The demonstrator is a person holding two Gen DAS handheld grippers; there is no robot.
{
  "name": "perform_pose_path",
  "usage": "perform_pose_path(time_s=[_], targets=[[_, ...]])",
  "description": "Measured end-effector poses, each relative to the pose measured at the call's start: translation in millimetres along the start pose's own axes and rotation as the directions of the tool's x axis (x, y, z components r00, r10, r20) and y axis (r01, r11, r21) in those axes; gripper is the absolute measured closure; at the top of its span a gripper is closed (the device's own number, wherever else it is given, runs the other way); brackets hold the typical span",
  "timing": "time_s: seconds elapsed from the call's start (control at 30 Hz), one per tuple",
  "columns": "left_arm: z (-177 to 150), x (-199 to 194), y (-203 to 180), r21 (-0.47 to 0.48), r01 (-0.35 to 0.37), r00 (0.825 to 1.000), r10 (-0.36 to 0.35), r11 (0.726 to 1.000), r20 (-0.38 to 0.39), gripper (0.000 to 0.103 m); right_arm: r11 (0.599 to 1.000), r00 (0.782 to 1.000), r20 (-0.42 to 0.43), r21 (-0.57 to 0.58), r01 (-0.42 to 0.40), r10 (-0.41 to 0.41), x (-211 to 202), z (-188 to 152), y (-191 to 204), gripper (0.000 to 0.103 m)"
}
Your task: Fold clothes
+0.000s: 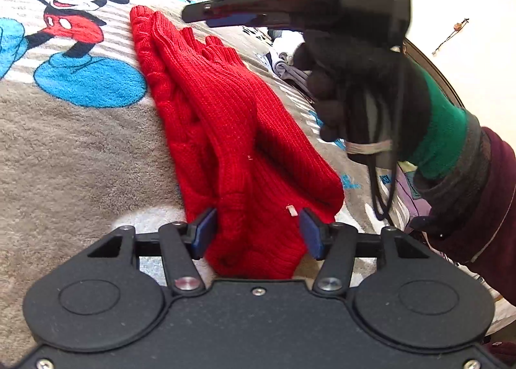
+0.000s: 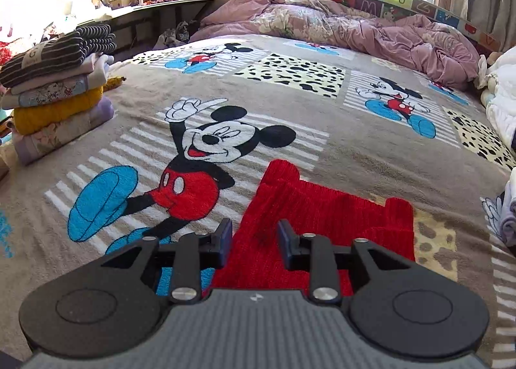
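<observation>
A: Left gripper (image 1: 258, 233) stands spread around the red knit sweater (image 1: 225, 130); right gripper (image 2: 254, 241) gapes above it.

B: It's on the Mickey Mouse blanket (image 2: 290, 149). Pinch every layer, fold evenly, then add it to the folded pile (image 2: 54, 91).

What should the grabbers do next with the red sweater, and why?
Probably close the left gripper on the red sweater. Its fingers are open with the near end of the folded knit between them, and the right gripper hangs open above the sweater, gripping nothing.
</observation>
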State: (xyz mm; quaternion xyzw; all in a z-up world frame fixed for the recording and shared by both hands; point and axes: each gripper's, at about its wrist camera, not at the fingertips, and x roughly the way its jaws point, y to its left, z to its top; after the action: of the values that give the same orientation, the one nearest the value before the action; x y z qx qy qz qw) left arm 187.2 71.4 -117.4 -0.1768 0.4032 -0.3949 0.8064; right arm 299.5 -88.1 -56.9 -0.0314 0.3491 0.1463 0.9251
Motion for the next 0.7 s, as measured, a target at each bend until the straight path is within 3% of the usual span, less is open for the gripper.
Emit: perform_pose_path(time_s=[0.1, 0.17, 0.23, 0.27, 0.37, 0.43, 0.5, 0.53, 0.57, 0.63, 0.7], targets=[[3.9, -12.9, -0.5, 0.018, -0.063, 0.997, 0.062, 0.998, 0.044, 0.048, 0.999, 0.998, 0.056, 0.045, -0.009, 0.006, -37.1, -13.6, -19.3, 0.071], [7.9, -25.8, -1.0, 0.014, -0.108, 0.986, 0.105, 0.994, 0.128, 0.049, 0.997, 0.996, 0.093, 0.075, -0.016, 0.009, -61.8, -22.6, -32.2, 0.071], [13.5, -33.9, -7.3, 0.022, -0.145, 0.96, 0.135, 0.989, 0.247, 0.054, 0.994, 0.991, 0.13, 0.105, -0.024, 0.01, -86.5, -31.6, -45.1, 0.071], [16.3, -37.9, -10.4, 0.024, -0.164, 0.941, 0.149, 0.986, 0.305, 0.062, 0.992, 0.989, 0.148, 0.121, -0.028, 0.01, -98.3, -37.0, -51.8, 0.071], [26.4, -23.1, -22.8, 0.034, -0.199, 0.91, 0.172, 0.979, 0.378, 0.078, 0.981, 0.984, 0.181, 0.191, -0.025, -0.011, -116.5, -73.3, -72.6, 0.071], [33.8, 1.9, -29.2, 0.061, -0.258, 0.905, 0.219, 0.964, 0.364, 0.087, 0.978, 0.983, 0.185, 0.207, -0.027, -0.012, -117.7, -94.6, -78.0, 0.071], [36.1, 25.8, -36.0, 0.105, -0.326, 0.905, 0.279, 0.94, 0.32, 0.087, 0.978, 0.982, 0.186, 0.208, -0.024, -0.015, -115.2, -113.5, -80.7, 0.071], [38.5, 39.7, -36.9, 0.13, -0.36, 0.904, 0.311, 0.924, 0.293, 0.087, 0.978, 0.983, 0.181, 0.206, -0.013, -0.025, -109.8, -120.9, -81.1, 0.071], [32.9, 54.7, -37.1, 0.17, -0.42, 0.896, 0.379, 0.891, 0.229, 0.087, 0.979, 0.984, 0.172, 0.205, 0.0, -0.036, -104.2, -128.0, -81.0, 0.071], [23.7, 62.7, -36.8, 0.231, -0.468, 0.878, 0.418, 0.853, 0.234, 0.086, 0.982, 0.995, 0.069, 0.181, 0.054, -0.068, -83.6, -137.4, -76.1, 0.071], [26.9, 48.5, -39.5, 0.219, -0.454, 0.883, 0.403, 0.864, 0.243, 0.085, 0.983, 0.994, 0.075, 0.174, 0.062, -0.076, -80.9, -143.3, -76.6, 0.07]])
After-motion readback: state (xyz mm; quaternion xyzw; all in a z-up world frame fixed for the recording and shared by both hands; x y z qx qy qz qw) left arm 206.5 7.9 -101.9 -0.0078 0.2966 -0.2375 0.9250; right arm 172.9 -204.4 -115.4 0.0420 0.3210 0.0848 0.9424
